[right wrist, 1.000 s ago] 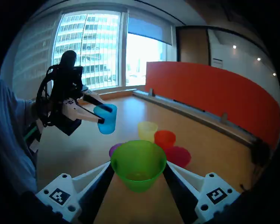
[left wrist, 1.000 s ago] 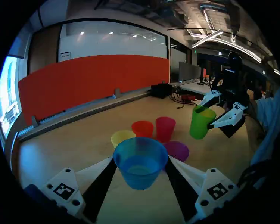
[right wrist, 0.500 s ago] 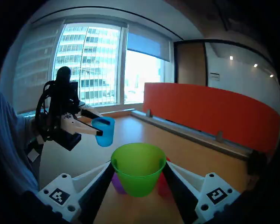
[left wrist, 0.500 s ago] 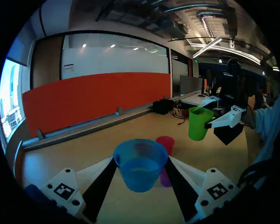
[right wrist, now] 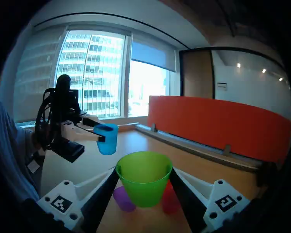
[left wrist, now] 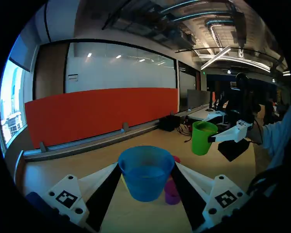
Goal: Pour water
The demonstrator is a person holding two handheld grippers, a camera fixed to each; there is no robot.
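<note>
Orange partition [left wrist: 99, 110] along wooden table [left wrist: 68, 165]; bright windows [right wrist: 95, 73].

Blue cup [left wrist: 146, 173]: translucent blue tumbler, upright, held in the air, pressed on both sides by the fingers of the left gripper [left wrist: 146, 175]; at 6 o'clock in the left gripper view.
Blue cup contents: water shows through the wall, roughly half full.
Green cup [right wrist: 144, 183]: translucent green tumbler, upright, pressed likewise by the right gripper [right wrist: 144, 187]; at 6 o'clock in the right gripper view.
Relation: cups apart; in the left gripper view the green cup lies at 2 o'clock of the blue cup.
</note>
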